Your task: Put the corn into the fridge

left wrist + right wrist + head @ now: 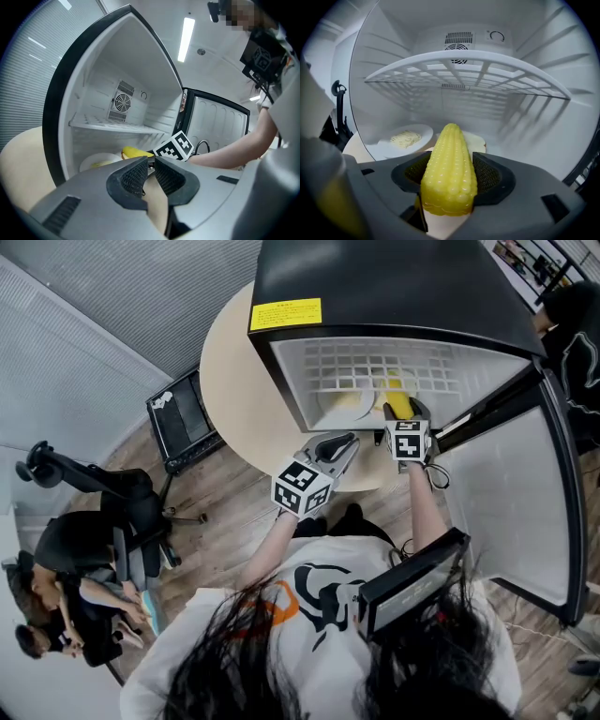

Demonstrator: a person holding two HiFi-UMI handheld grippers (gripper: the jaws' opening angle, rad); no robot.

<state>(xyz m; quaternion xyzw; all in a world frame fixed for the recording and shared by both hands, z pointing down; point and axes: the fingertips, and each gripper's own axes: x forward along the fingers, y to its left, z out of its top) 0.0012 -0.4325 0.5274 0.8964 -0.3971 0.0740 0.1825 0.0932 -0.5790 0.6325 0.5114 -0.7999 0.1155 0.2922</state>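
A yellow corn cob [449, 173] lies lengthwise between the pads of my right gripper [451, 166], which is shut on it. The cob's tip points into the open fridge [375, 296], below the white wire shelf [459, 65]. In the head view the right gripper [405, 418] holds the corn [399, 405] at the fridge's mouth. In the left gripper view the corn [136, 152] shows just inside the fridge. My left gripper [342, 448] hangs in front of the fridge, left of the right one. Its jaws stand close together with nothing between them [151, 174].
A white plate [407, 137] with pale food sits on the fridge floor at the left, and a flat pale item [477, 139] lies behind the corn. The fridge door [525, 493] stands open at the right. The fridge rests on a round beige table [234, 381]. People sit at the lower left [84, 587].
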